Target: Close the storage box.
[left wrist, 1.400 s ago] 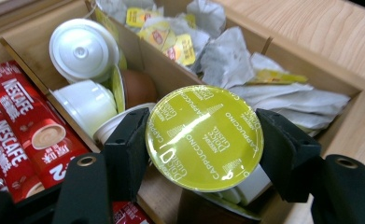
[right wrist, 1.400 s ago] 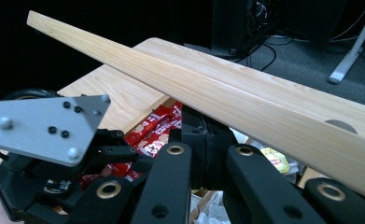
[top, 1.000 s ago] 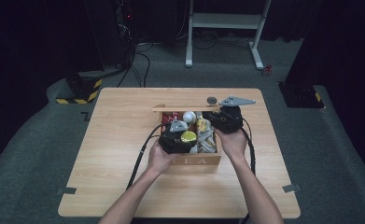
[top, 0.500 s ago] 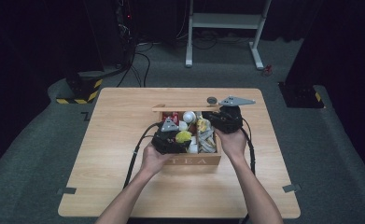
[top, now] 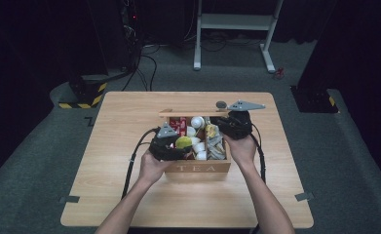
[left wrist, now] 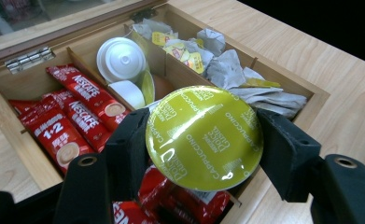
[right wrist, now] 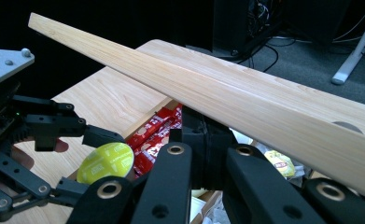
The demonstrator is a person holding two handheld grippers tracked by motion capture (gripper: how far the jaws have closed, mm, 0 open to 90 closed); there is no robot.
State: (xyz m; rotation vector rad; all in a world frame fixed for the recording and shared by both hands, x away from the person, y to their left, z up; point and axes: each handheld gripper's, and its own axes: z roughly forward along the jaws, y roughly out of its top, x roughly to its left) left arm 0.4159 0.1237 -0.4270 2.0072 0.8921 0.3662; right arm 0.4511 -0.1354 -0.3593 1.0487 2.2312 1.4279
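Note:
An open wooden box (top: pixel 198 168) marked TEA sits mid-table. My left gripper (top: pixel 177 145) hovers over its left side, shut on a yellow-green cappuccino capsule (left wrist: pixel 203 137) gripped by its rim between both pads. The capsule (right wrist: pixel 106 161) and left gripper (right wrist: pixel 89 161) also appear in the right gripper view. Below the capsule lie red Nescafe sachets (left wrist: pixel 77 107), white capsules (left wrist: pixel 122 58) and crumpled tea bags (left wrist: pixel 236 70). At the box's back right corner, my right gripper (top: pixel 229 124) is shut on the raised lid (right wrist: pixel 264 107), holding it up.
A small dark round object (top: pixel 221 104) lies on the table (top: pixel 120 195) just behind the box. Bare wood surrounds the box on all sides. Beyond the far edge stand a white metal frame (top: pixel 234 22) and a yellow-black striped base (top: pixel 85 95).
My left gripper has carried the capsule leftward, from over the box's middle to over its left compartment. The right gripper and the lid have stayed in place.

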